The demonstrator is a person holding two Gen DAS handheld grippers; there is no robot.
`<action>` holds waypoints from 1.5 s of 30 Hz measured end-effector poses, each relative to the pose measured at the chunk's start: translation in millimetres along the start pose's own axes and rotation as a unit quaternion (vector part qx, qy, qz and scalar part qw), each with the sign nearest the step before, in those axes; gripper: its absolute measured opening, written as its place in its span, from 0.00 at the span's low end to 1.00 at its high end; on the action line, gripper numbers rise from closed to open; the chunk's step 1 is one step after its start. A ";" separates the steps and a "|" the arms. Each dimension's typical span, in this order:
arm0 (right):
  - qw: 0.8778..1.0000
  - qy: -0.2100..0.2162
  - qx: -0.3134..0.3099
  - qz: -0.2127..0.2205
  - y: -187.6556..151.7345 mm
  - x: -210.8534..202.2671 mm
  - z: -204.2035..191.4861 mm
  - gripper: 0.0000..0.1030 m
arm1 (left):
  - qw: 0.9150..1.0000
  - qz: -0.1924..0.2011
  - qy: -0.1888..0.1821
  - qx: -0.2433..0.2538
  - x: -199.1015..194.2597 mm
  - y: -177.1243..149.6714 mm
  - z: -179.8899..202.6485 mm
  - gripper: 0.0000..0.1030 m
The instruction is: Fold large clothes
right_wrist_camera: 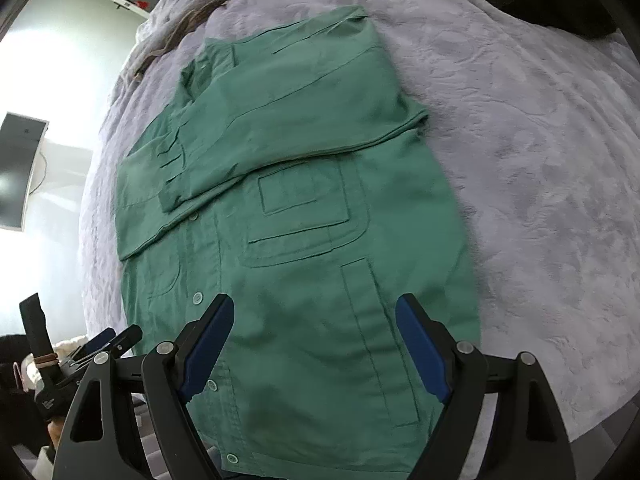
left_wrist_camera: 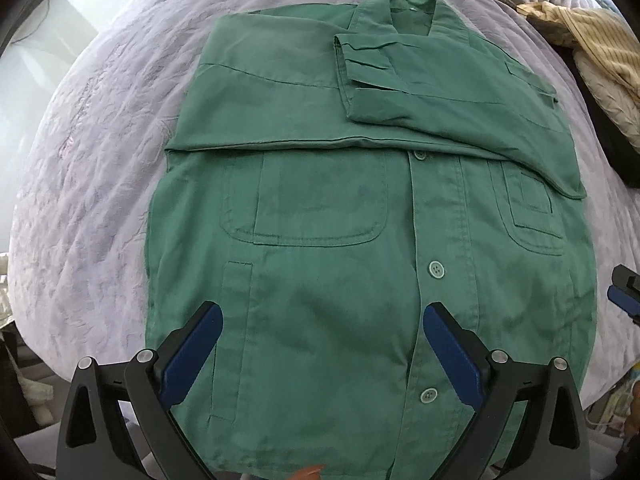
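A large green button-up shirt lies flat on the lilac bedspread, front side up, with both sleeves folded across the chest below the collar. My left gripper hangs open above the lower front, left of the button placket, with nothing between its blue pads. In the right wrist view the same shirt spreads out below my right gripper, which also stands open and empty over the hem side near the long pocket seam. The left gripper shows at that view's lower left edge.
A striped yellow-and-cream cloth pile sits at the bed's far right, with a dark item near it. A brown cord lies past the collar. A dark monitor stands by the bright wall. Bare bedspread stretches right of the shirt.
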State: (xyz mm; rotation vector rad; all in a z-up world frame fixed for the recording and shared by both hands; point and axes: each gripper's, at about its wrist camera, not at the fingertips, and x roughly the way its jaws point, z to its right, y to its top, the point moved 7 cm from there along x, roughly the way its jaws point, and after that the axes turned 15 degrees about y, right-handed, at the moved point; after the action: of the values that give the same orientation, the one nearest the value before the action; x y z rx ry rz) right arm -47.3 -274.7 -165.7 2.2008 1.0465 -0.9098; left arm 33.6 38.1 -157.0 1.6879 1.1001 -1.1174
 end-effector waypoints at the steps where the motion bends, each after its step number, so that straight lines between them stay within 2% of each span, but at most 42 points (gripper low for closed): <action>1: 1.000 0.001 -0.001 -0.003 -1.4 1.7 -1.1 0.83 | 1.000 0.001 0.002 0.000 -1.2 -1.3 0.2 0.99; 10: 0.999 0.012 0.001 -0.030 -12.1 11.7 -11.6 0.83 | 1.000 -0.005 0.009 -0.016 -7.6 -15.6 -8.6 0.99; 18: 0.999 0.017 -0.016 -0.034 -20.0 19.1 -28.2 0.83 | 1.000 -0.002 0.015 -0.018 -5.2 -25.3 -21.3 0.99; 22: 0.998 0.021 -0.024 -0.057 -33.3 27.6 -39.2 0.83 | 1.000 -0.004 0.007 -0.022 -2.2 -35.3 -30.1 0.99; 29: 0.998 0.017 0.017 -0.056 -63.3 35.8 -29.3 0.83 | 0.999 -0.018 0.014 -0.044 14.4 -59.5 -59.7 0.99; 34: 0.997 0.015 0.063 -0.033 -86.2 22.7 -3.7 0.83 | 0.998 -0.039 -0.002 -0.048 35.0 -83.3 -81.4 0.99; 37: 0.997 -0.005 0.081 0.004 -92.2 2.7 19.9 0.83 | 0.997 -0.047 -0.021 -0.066 44.2 -96.9 -96.5 0.99; 41: 0.988 -0.023 0.137 0.066 -97.6 -31.9 64.3 0.83 | 0.992 -0.060 -0.053 -0.097 56.3 -109.5 -115.8 0.99; 45: 0.980 -0.033 0.173 0.094 -112.0 -49.5 100.7 0.83 | 0.988 -0.077 -0.091 -0.102 75.1 -118.1 -121.6 0.99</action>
State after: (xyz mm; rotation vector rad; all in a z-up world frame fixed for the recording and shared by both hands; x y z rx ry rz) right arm -196.1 -304.8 -211.2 2.4801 0.6718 -1.1369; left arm -32.0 202.2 -213.3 1.3335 1.1999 -1.1868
